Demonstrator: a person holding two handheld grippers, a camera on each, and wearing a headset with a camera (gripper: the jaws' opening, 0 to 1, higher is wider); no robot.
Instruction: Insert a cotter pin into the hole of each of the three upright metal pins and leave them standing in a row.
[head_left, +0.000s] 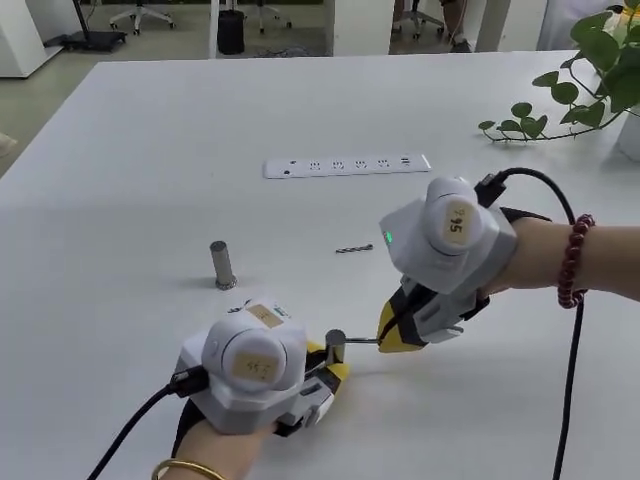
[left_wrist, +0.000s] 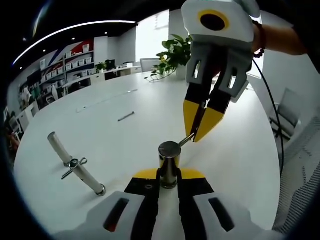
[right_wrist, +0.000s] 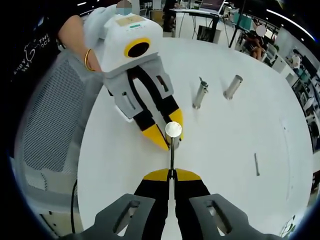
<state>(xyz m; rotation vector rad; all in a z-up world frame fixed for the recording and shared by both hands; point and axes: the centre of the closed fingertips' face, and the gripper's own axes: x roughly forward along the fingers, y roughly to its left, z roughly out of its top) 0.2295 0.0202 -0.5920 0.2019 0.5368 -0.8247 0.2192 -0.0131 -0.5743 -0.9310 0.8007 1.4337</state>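
Centrally, shiny upright metal pin (left_wrist: 170, 162), flat round top, cotter pin (right_wrist: 171, 155) alongside

Three metal pins (right_wrist: 232, 86), three cotter pins (head_left: 353, 249)

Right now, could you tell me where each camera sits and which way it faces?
Head view: on the headset, facing forward and down at the table; left gripper, right gripper and both wrists show.
Left gripper view: on the left gripper, facing along its jaws, shut on the pin, toward the right gripper.
Right gripper view: on the right gripper, facing along its jaws, shut on the cotter pin, toward the left gripper.
Shared: the gripper views face each other; all three show the cotter pin's tip at the pin.
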